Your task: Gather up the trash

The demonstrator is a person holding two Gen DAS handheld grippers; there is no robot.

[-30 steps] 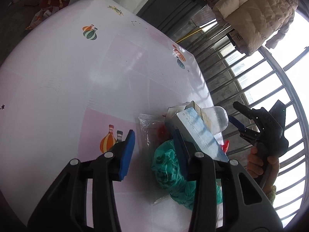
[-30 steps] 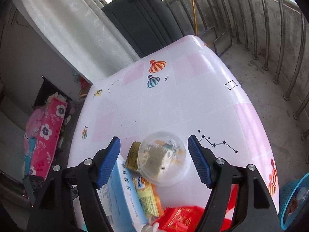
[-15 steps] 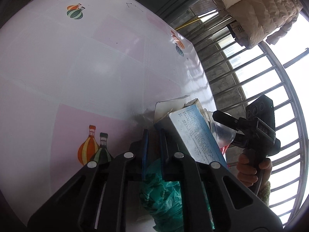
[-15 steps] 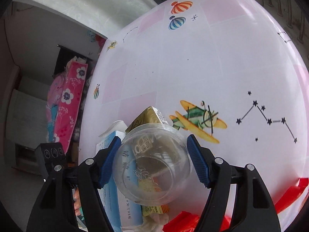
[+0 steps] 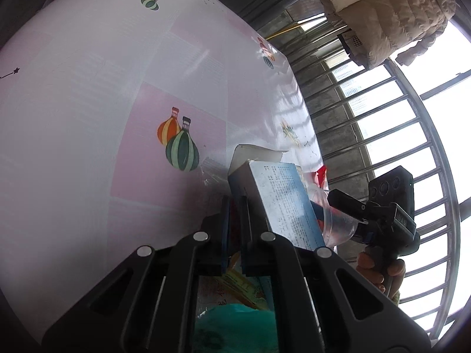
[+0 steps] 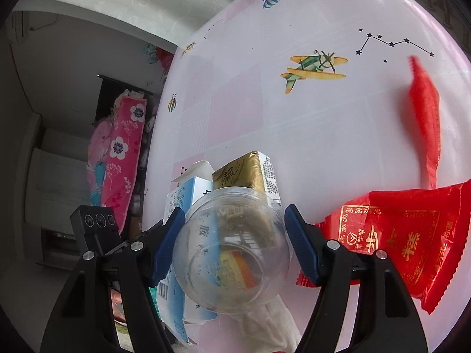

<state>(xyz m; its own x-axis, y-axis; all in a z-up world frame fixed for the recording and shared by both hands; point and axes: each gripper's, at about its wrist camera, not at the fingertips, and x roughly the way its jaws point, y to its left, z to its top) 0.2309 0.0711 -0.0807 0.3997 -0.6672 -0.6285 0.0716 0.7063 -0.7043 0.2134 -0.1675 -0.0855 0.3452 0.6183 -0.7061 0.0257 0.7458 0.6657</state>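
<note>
The left gripper (image 5: 234,229) had pinched shut on a thin, crinkly clear wrapper (image 5: 235,236); the right gripper (image 6: 235,236) straddled a clear plastic cup (image 6: 232,250), pads at its sides, amid litter by the table's (image 6: 323,135) near edge; beyond lay bare tabletop

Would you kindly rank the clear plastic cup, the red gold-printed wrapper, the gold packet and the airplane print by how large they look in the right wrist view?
1. Red gold-printed wrapper and clear plastic cup: similar, and the cup's nearness inflates it.
2. Gold packet.
3. Airplane print, slightly smaller.
</note>
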